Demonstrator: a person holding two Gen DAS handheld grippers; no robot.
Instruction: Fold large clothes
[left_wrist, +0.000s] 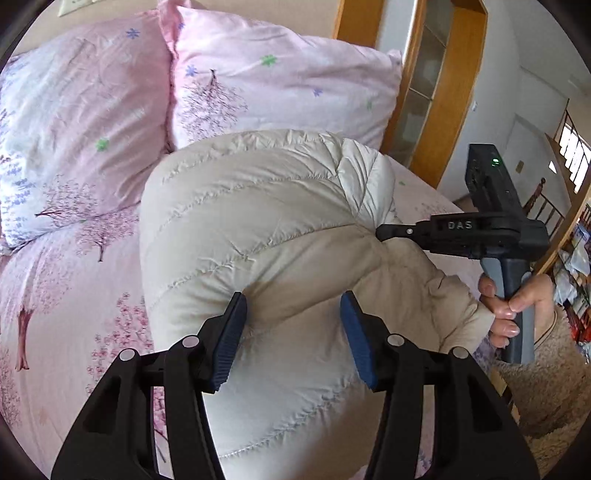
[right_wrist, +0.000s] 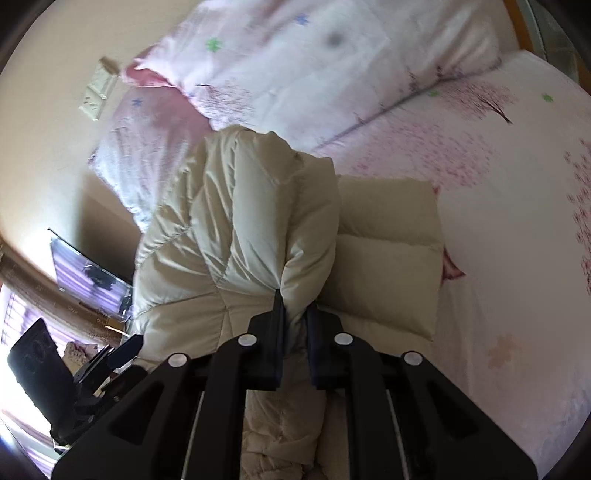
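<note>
A: Two claws, one coat. Where is the coat lying?

B: Cream padded coat, mid-frame on the pink bedspread, below the pillows.

A: Claw states?

B: Right claw is pinching a coat fold, jaws nearly shut on it. Left claw is standing half open over the coat, gripping nothing.

A: Step?

B: Folding, seemingly midway. The right is carrying a flap; next, the left probably needs a fresh edge to grip.
</note>
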